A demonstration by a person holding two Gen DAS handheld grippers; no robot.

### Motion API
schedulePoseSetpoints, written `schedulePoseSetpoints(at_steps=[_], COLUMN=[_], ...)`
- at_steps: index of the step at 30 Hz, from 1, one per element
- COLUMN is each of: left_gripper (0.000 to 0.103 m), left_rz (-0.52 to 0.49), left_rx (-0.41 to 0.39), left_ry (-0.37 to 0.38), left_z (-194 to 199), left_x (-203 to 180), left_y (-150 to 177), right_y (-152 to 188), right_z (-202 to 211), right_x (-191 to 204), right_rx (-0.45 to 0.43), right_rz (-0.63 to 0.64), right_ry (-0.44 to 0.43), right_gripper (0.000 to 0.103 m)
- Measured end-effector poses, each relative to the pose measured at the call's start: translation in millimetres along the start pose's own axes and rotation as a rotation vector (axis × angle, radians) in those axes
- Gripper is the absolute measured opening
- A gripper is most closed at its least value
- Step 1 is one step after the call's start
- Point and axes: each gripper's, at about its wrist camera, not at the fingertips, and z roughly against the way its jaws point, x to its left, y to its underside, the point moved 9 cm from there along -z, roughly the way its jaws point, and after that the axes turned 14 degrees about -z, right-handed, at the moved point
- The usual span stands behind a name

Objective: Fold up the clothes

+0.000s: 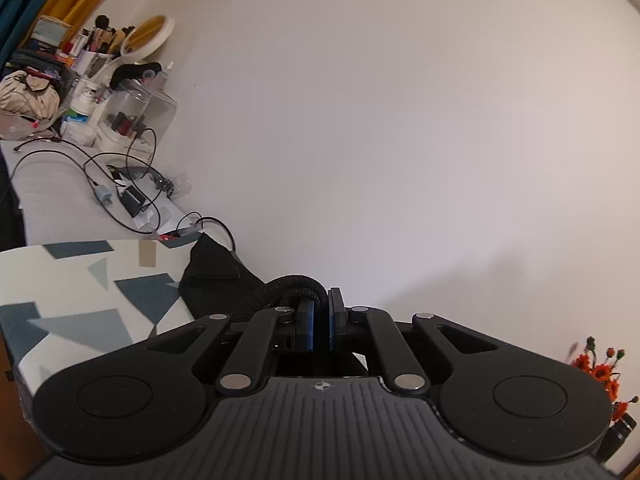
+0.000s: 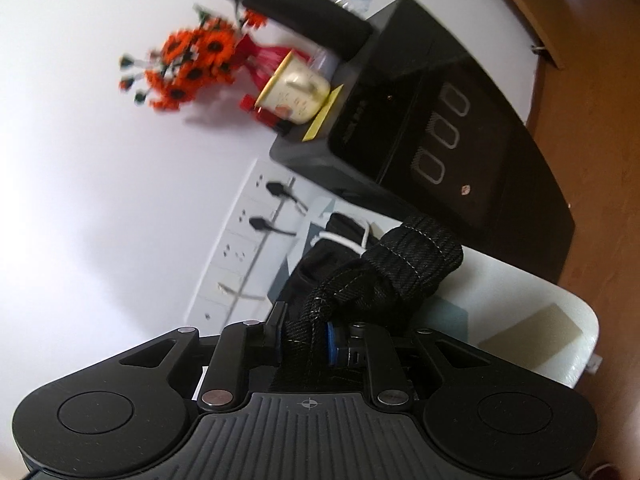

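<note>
A black denim garment (image 1: 212, 276) lies partly on a board with a grey and blue triangle-print cover (image 1: 80, 280). Its thick stitched hem curls up into my left gripper (image 1: 321, 300), whose blue pads (image 1: 306, 320) stand almost together, shut on that edge. In the right wrist view my right gripper (image 2: 304, 328) is shut on a bunched fold of the same black garment (image 2: 416, 252), which rises above the fingers and hides the gap between them. More of the cloth hangs down to the board (image 2: 520, 300) behind it. Both grippers hold the cloth lifted off the board.
A white desk (image 1: 52, 184) at the left carries cables, cosmetics jars, brushes and a round mirror (image 1: 148, 34). To the right stands a black cabinet (image 2: 460, 128) with a dark bottle, a mug (image 2: 296, 92) and orange flowers (image 2: 192, 64). Wall sockets (image 2: 244, 236) with plugs sit beside it.
</note>
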Motion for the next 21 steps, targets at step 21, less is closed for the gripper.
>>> schedulePoseSetpoints(at_steps=[21], left_gripper=[0.007], left_rz=[-0.089], left_rx=[0.187], left_ry=[0.025], left_z=[-282], left_x=[-3], left_y=[6], right_y=[-18], right_z=[-202], right_x=[102], right_rx=[-0.122], right_rz=[0.068], right_ry=[0.118], right_gripper=[0.017])
